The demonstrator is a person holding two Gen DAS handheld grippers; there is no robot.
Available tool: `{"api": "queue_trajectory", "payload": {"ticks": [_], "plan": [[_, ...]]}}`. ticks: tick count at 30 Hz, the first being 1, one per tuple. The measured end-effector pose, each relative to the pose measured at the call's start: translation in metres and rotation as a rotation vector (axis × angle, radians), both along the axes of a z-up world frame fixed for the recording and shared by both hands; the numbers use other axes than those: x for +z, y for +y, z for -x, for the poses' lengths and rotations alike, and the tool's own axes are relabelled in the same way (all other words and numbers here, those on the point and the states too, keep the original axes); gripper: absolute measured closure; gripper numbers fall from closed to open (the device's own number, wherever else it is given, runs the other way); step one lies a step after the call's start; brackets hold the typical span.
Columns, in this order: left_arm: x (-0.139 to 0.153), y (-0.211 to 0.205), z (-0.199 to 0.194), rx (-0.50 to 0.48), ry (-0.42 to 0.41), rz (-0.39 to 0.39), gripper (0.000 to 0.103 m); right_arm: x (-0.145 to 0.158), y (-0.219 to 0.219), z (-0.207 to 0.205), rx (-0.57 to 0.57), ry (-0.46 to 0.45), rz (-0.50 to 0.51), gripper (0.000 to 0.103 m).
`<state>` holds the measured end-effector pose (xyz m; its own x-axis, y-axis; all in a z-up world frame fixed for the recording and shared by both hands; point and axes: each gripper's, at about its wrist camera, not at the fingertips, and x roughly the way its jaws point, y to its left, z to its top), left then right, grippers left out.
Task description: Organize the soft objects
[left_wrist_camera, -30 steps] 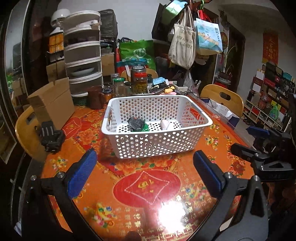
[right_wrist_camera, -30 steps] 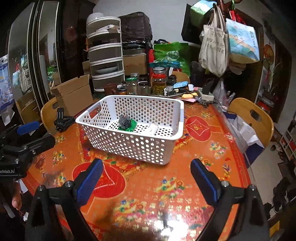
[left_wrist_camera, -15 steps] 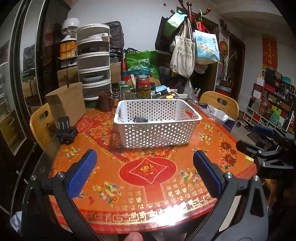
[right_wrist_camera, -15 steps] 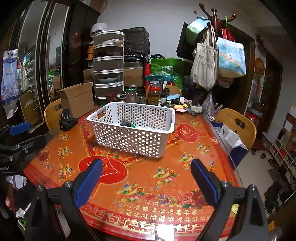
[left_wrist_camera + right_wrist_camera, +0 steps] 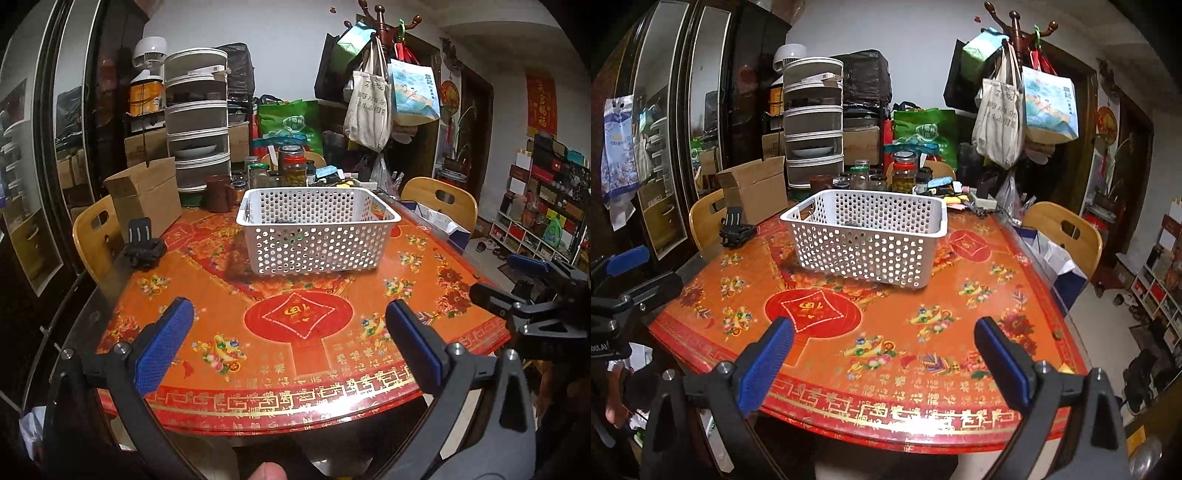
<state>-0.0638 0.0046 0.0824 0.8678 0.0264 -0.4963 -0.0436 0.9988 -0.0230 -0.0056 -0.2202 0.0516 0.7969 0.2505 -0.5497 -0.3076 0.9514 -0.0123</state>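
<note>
Both tools hung off the near edge of the counter [image 5: 229, 295], gripping nothing. The left hand-held gripper [image 5: 288, 343] stood spread wide, and so did the right hand-held gripper [image 5: 882, 354]. The white perforated basket [image 5: 317, 232] sat mid-counter, well apart from both. Something dark [image 5: 851, 224] lay inside it, barely visible over the rim.

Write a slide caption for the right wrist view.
Open right gripper held back over the orange patterned table, facing the white perforated plastic basket.
</note>
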Motion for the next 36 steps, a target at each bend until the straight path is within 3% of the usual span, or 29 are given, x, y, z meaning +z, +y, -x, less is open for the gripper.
{"api": "queue_trajectory", "payload": {"ticks": [36], "plan": [[-0.0073,-0.0008,-0.0093,0.01,0.026,0.013,0.0,-0.0019,-0.0099,0.0021,-0.014,0.01,-0.022,0.005]]}}
